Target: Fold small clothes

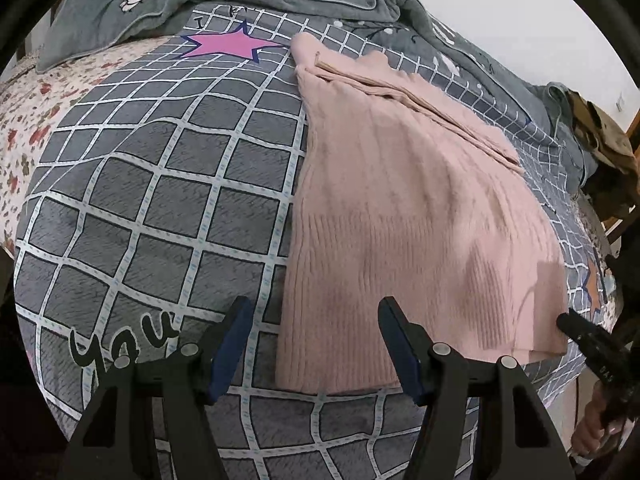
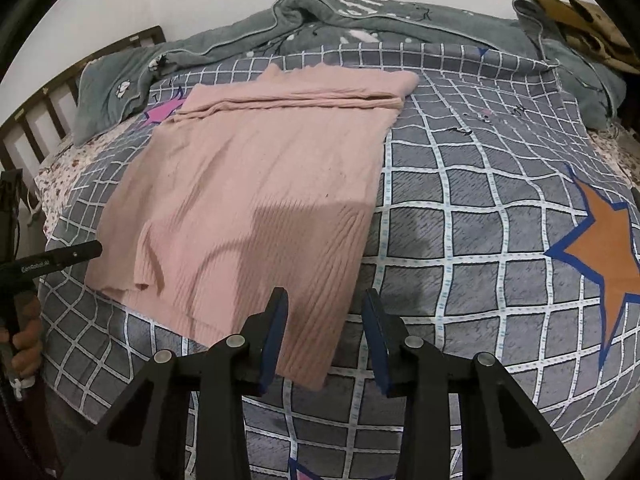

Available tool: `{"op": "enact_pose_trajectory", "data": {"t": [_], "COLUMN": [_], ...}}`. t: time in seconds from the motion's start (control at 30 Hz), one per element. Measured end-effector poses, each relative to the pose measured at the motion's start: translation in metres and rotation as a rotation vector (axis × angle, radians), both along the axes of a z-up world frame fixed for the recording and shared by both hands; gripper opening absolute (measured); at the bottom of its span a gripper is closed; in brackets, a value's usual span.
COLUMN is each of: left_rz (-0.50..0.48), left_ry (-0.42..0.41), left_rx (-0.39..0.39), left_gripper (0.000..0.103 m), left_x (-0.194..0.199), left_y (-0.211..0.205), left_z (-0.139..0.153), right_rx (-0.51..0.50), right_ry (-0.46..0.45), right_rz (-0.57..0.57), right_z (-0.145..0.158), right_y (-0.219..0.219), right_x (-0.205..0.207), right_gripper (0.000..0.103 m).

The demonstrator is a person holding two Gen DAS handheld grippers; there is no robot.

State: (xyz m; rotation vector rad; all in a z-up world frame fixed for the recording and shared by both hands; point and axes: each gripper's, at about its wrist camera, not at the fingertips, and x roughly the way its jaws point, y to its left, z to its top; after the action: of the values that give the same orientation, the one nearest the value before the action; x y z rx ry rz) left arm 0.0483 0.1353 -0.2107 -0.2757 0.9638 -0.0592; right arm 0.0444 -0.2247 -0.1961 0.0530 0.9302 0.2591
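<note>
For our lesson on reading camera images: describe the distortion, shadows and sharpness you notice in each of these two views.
Left wrist view: fisheye bends the grid bedspread into curves, dark corners frame it, and a soft shadow falls on the pink knit garment near its hem. Right wrist view: same bulging, with a claw-shaped shadow on the garment and bedspread; both are fairly sharp under even, glare-free light.

Pink sweater (image 2: 248, 184) ribbed knit; checked bedspread (image 2: 472, 240) matt cloth.
</note>
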Motion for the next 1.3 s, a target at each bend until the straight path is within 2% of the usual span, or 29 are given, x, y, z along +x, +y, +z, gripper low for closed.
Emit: {"op": "enact_pose_trajectory", "data": {"t": [0.07,0.27,0.33,0.43,0.5,0.6,0.67,0.73,0.93,1.1,1.3], "left_rz": [-0.001,0.025,0.032,0.044,0.042,0.032,0.03,0.025,0.104,0.119,0.086], "left_ry": [0.005,0.016,0.024,0.028,0.03,0.032,0.035,0.031,-0.048,-0.032,0.03], "left_rx": [-0.003,-0.008,-0.009,0.019,0.041,0.067,0.076,0.067,0.013,-0.029,-0.004], "left_gripper": [0.058,0.055,0.055,0.05,0.049,0.035,0.014,0.009,0.007,0.007,0.01], "left_x": [0.0,-0.003,-0.003,-0.002,-0.003,-0.002,-0.001,-0.002,-0.018,-0.019,-0.016], "left_y": [0.0,0.004,0.006,0.003,0.0,-0.004,-0.005,-0.004,0.013,0.023,0.017], "left_z": [-0.002,-0.006,-0.008,-0.009,-0.009,-0.009,-0.009,-0.009,-0.002,-0.006,-0.013], "right_rx": [0.002,-0.001,0.011,0.021,0.011,-0.003,-0.002,0.0,0.025,0.066,0.027], "right_ry": [0.009,0.031,0.037,0.034,0.05,0.042,0.037,0.033,-0.016,-0.017,0.008], "right_rz": [-0.004,-0.006,-0.005,-0.01,-0.002,-0.001,0.001,0.0,-0.026,-0.047,-0.01], "right_z": [-0.003,-0.017,-0.021,-0.023,-0.025,-0.025,-0.025,-0.025,-0.015,-0.008,-0.012], "right_y": [0.0,0.0,0.0,0.002,0.006,0.012,0.014,0.014,-0.001,-0.019,-0.003], "right_x": [0.001,0.001,0.001,0.001,0.003,0.004,0.004,0.004,-0.003,-0.004,-0.006], "right_gripper": [0.037,0.037,0.032,0.03,0.023,0.015,0.01,0.006,0.005,0.004,0.005]}}
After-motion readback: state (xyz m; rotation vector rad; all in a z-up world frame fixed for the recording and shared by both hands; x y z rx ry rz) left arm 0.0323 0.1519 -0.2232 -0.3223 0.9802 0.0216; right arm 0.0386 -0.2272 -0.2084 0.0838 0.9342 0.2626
